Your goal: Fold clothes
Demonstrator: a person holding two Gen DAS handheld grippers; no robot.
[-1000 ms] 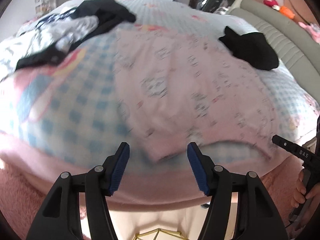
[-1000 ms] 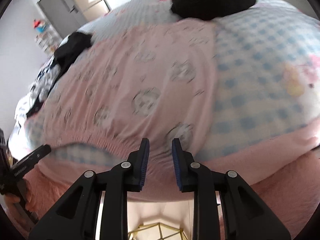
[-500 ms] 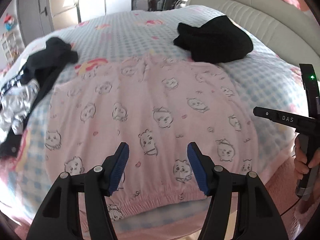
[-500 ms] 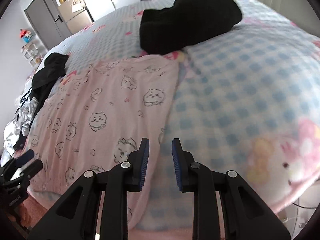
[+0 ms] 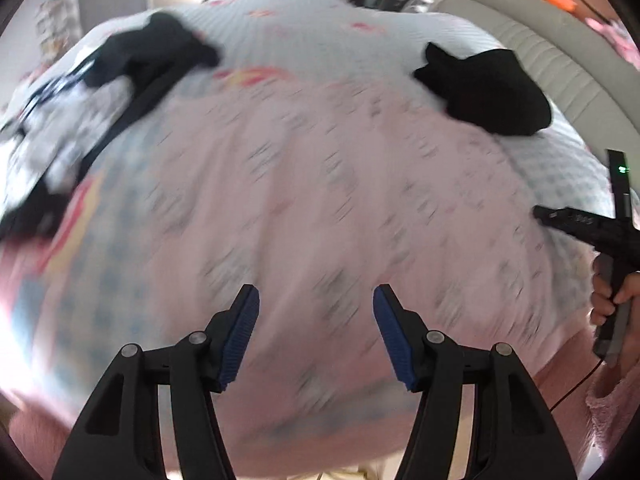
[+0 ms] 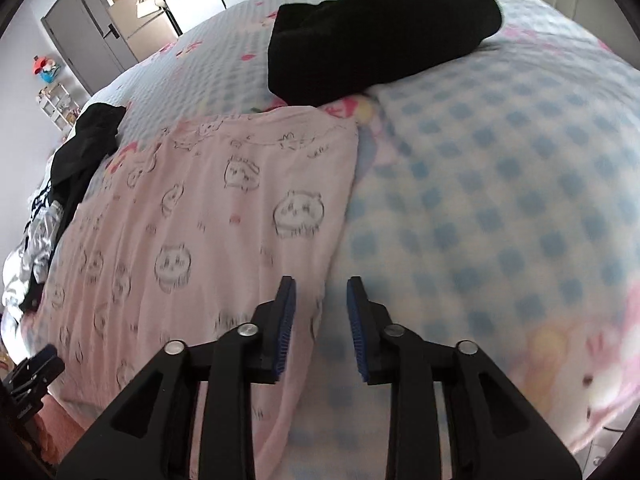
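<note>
The pink printed garment (image 6: pixel 208 216) lies spread flat on the bed (image 6: pixel 500 184), over its blue-checked cover. Above its right edge hangs the right gripper (image 6: pixel 320 312), fingers (image 6: pixel 286 320) a little apart and just opening, nothing between them. The left gripper (image 5: pixel 316 336) hovers over the near hem, fingers (image 5: pixel 240 336) wide apart and empty. A black garment (image 6: pixel 380 28) lies just past the far corner.
</note>
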